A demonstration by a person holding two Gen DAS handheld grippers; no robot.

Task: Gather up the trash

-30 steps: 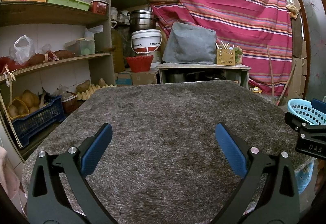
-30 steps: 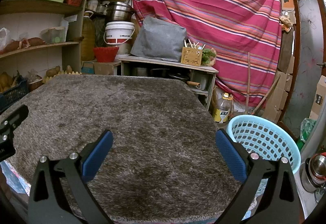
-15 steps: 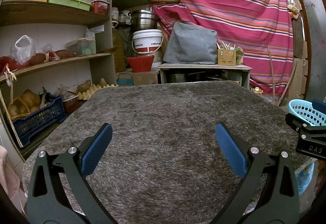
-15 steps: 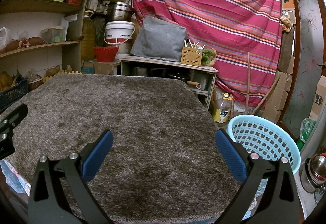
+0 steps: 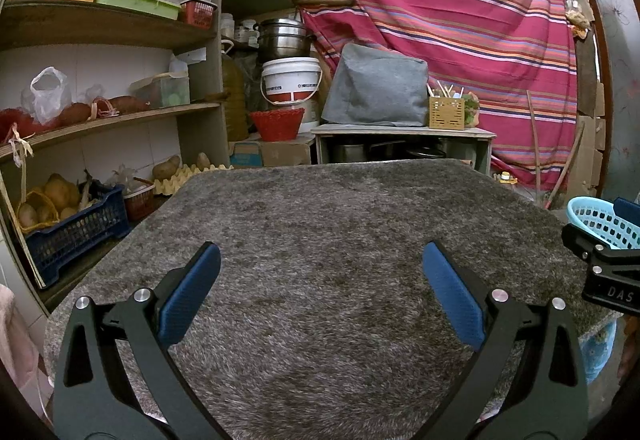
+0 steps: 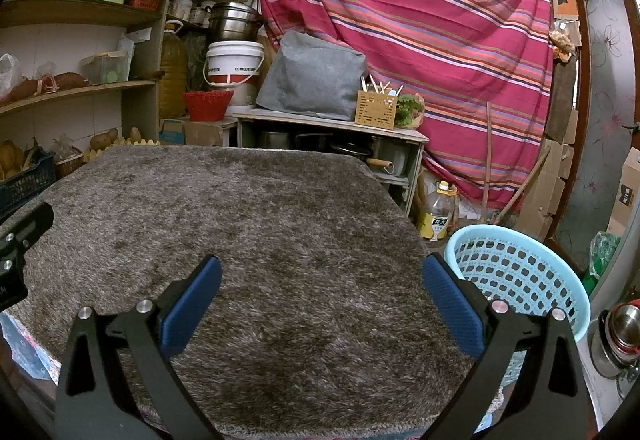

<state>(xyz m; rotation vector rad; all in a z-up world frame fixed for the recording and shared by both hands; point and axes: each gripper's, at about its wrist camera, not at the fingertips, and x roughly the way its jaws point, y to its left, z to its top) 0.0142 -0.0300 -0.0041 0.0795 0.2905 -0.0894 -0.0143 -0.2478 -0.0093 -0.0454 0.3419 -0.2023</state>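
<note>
Cluttered pantry shelves and a red striped cloth frame a desk covered edge to edge in shaggy grey-brown carpet. Both grippers hang above its near edge, each with its blue-padded jaws spread wide and nothing between them: the left gripper at lower centre of its own view, the right gripper likewise in its view.

No trash is visible anywhere on the carpet in either view, so the thing to be collected cannot be located from these frames. A pale blue plastic basket stands off the desk's corner at lower right of the right-wrist view, and it appears empty as far as its mesh wall shows. Judged from that, the collecting is either not begun or has nothing left on the desk; the pictures do not settle which.

Behind the desk, at centre frame, a low wooden stand carries a grey cushion-like bundle and a small slatted box of sticks. Potatoes sit in a blue crate at left of the left-wrist view, and a white bucket rests near stacked steel pots.
</note>
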